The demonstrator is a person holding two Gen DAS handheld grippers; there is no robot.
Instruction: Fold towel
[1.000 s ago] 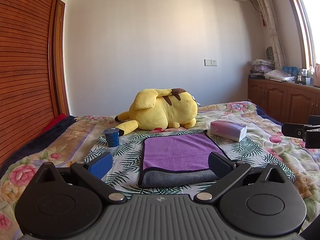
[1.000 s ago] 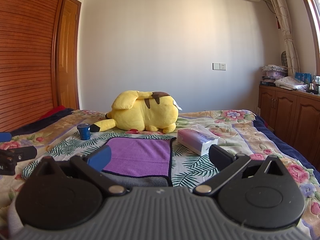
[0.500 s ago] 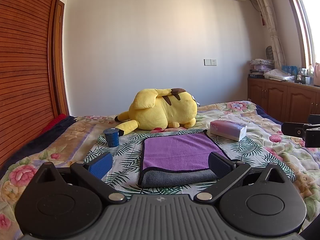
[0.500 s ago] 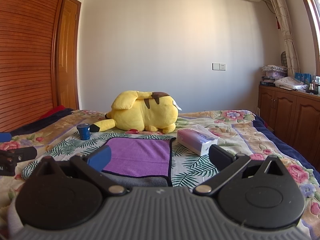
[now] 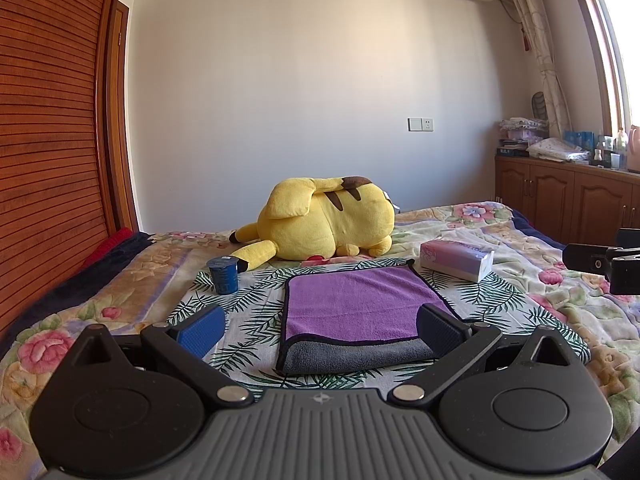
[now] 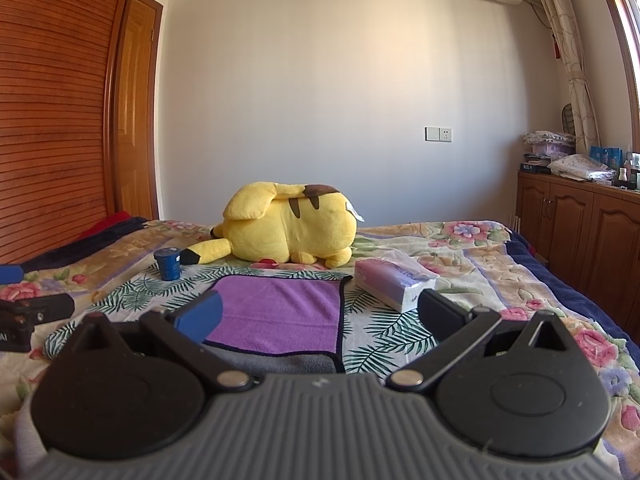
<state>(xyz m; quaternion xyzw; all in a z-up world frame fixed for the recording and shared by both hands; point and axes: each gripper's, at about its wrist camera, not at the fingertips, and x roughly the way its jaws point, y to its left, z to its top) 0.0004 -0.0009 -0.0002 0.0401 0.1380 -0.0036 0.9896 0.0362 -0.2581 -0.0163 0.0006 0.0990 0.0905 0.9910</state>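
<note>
A purple towel (image 5: 360,300) with a grey underside lies folded flat on the bed, its grey lower layer showing along the near edge. It also shows in the right wrist view (image 6: 280,312). My left gripper (image 5: 320,330) is open and empty, held just short of the towel's near edge. My right gripper (image 6: 316,316) is open and empty, near the towel's near right corner. Each gripper shows at the edge of the other's view.
A yellow plush toy (image 5: 324,220) lies behind the towel. A blue cup (image 5: 223,274) stands to the left, a tissue pack (image 5: 456,258) to the right. The floral bedspread (image 5: 120,292) covers the bed. Wooden cabinets (image 6: 580,224) stand on the right.
</note>
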